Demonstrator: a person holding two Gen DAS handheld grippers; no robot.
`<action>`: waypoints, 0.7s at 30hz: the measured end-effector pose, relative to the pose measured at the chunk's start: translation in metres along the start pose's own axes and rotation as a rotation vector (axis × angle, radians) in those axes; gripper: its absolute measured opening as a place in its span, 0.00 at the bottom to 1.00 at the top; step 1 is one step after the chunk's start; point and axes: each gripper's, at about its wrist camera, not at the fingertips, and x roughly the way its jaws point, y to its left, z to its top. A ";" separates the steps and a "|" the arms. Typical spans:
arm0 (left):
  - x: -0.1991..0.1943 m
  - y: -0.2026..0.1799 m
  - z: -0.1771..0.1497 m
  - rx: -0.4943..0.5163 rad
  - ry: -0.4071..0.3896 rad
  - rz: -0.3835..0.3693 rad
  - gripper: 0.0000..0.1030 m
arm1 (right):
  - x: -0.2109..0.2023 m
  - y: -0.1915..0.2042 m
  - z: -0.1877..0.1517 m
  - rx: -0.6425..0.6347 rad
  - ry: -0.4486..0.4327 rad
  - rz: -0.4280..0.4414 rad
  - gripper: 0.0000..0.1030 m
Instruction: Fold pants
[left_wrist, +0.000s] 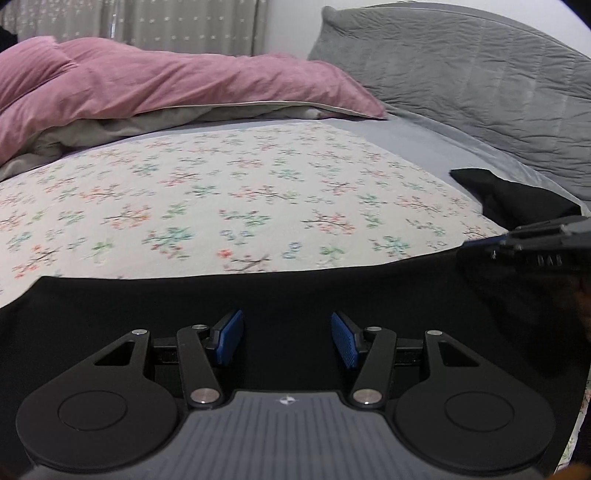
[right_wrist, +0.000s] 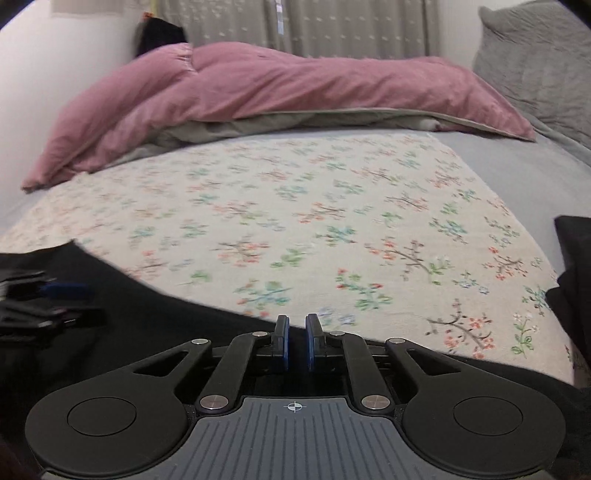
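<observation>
**Two grippers met the near edge of black pants on a floral bedspread**

The black pants (left_wrist: 258, 295) lay flat across the near side of the floral bedspread (left_wrist: 221, 192), another dark fold of cloth at the far right. The left gripper (left_wrist: 287, 338) hovered over the fabric with its blue-padded fingers (left_wrist: 231, 336) spread wide and nothing between them. The right gripper (right_wrist: 296, 341) sat at the pants' far edge, its fingers (right_wrist: 282, 341) drawn nearly together; whether they had pinched cloth could not be told, since a thin gap showed between the pads. A clean fold would likely call for both grips to take the same edge, level with each other, before lifting toward the pink duvet (left_wrist: 166, 85).
</observation>
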 end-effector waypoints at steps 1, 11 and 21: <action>0.002 0.000 -0.002 0.000 0.001 0.006 0.77 | -0.003 0.002 -0.004 -0.012 0.009 0.004 0.12; -0.031 0.012 -0.020 -0.013 0.023 0.139 0.78 | -0.039 -0.052 -0.045 0.008 0.052 -0.252 0.09; -0.102 0.011 -0.042 -0.245 0.019 0.150 1.00 | -0.140 -0.088 -0.057 0.224 -0.051 -0.256 0.72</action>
